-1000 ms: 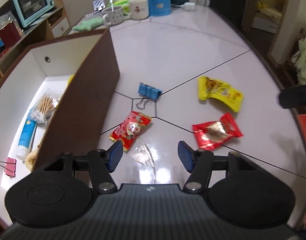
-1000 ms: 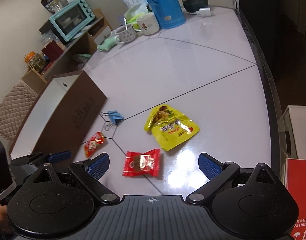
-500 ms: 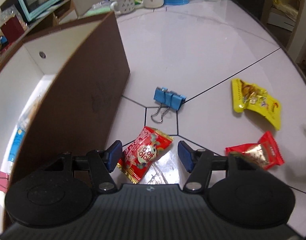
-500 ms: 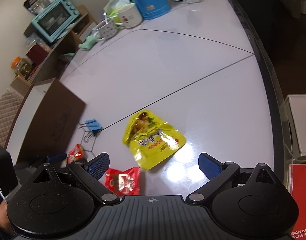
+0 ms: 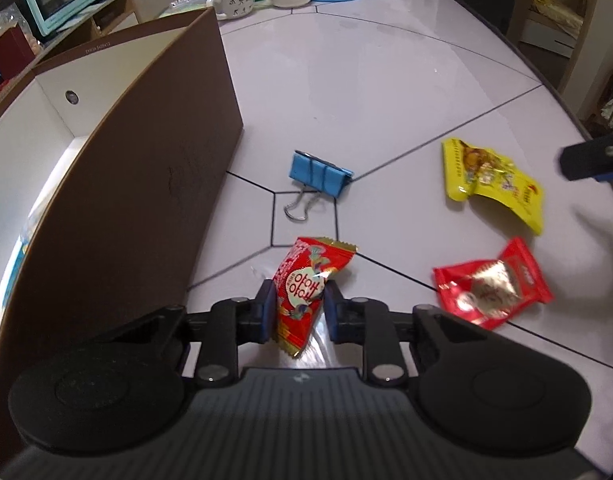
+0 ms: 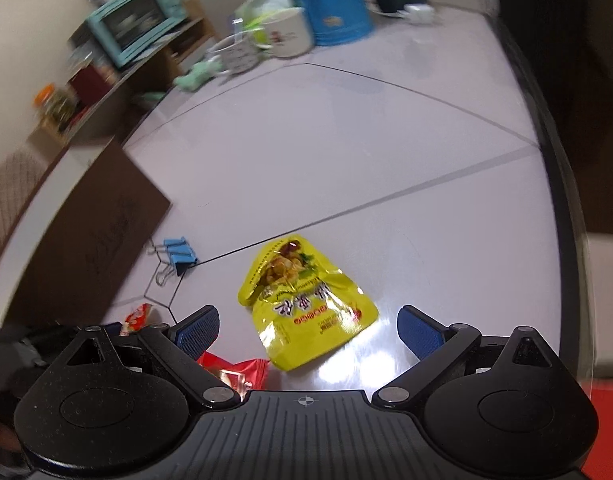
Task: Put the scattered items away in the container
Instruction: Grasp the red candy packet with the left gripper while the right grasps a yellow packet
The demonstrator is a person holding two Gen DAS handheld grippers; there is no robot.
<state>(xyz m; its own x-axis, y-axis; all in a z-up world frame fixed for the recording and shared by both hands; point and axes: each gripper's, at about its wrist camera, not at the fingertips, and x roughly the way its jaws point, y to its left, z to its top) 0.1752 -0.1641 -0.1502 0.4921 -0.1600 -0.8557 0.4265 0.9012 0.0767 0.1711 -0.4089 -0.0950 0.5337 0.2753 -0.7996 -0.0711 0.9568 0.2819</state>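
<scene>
1. Snack packets are lying scattered on the pale table (image 5: 366, 80); in the left wrist view the left gripper (image 5: 298, 312) is pinching the red candy packet (image 5: 306, 292) between both blue pads, right beside the brown container (image 5: 146, 184).
2. Ahead of it, the blue binder clip (image 5: 320, 176) is sitting near the container's corner, while the yellow pouch (image 5: 494, 184) and the second red packet (image 5: 490, 288) are lying apart on the right.
3. In the right wrist view, blurred, the right gripper (image 6: 306, 328) is hovering with its jaws spread wide and gripping nothing, the yellow pouch (image 6: 306, 304) lying between and just ahead of its blue pads.
4. Left of it, the binder clip (image 6: 178, 258) is resting beside the container (image 6: 86, 232).
</scene>
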